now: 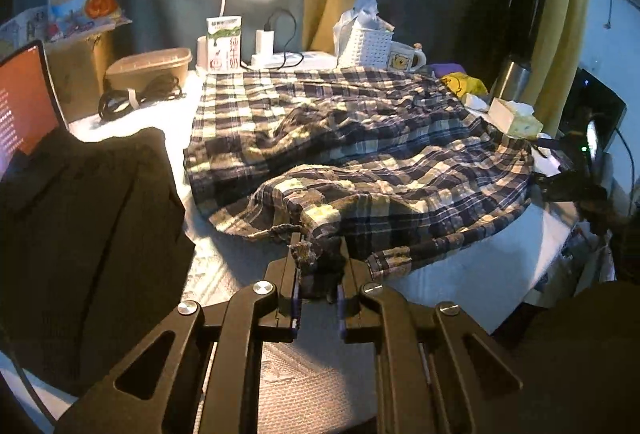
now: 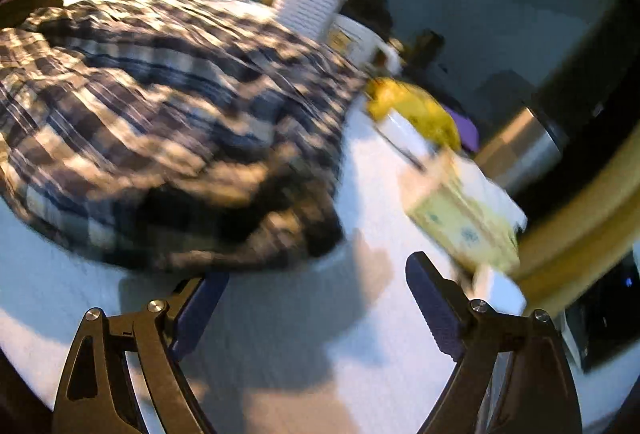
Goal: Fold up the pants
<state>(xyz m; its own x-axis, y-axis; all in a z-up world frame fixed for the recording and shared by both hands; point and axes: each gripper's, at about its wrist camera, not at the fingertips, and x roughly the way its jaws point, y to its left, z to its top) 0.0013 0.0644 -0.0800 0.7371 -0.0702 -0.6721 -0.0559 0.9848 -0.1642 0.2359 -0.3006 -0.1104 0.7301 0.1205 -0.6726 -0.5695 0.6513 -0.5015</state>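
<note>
plaid cotton is bunched between the left tongs [image 1: 318, 266], which are clamped narrow on a gathered edge of the pants [image 1: 352, 138], at the hem or waistband; which one i cannot tell. the right tongs [image 2: 316, 294] stand wide with nothing between them, low over the bare white surface [image 2: 280, 334] just short of the pants' near fold, and that view is blurred.

the pants lie rumpled across the middle of the surface, one leg doubled loosely over the other, creases running through the middle.

the step in hand looks like taking hold of the edge at two points before the first fold. to do it well, the left grip should catch every layer of the bunch, not just the top one, or the cloth will peel apart when lifted. the right tongs would best bite a matching edge at the same level, so the two holds can draw the fabric taut and flat.

farther off, a tissue box [image 1: 516, 118], a mug [image 1: 404, 60] and a white basket [image 1: 362, 46] sit close to the cloth's far side; a wide swing could drag fabric into them, so the lift should stay low and pull toward the near side.
</note>
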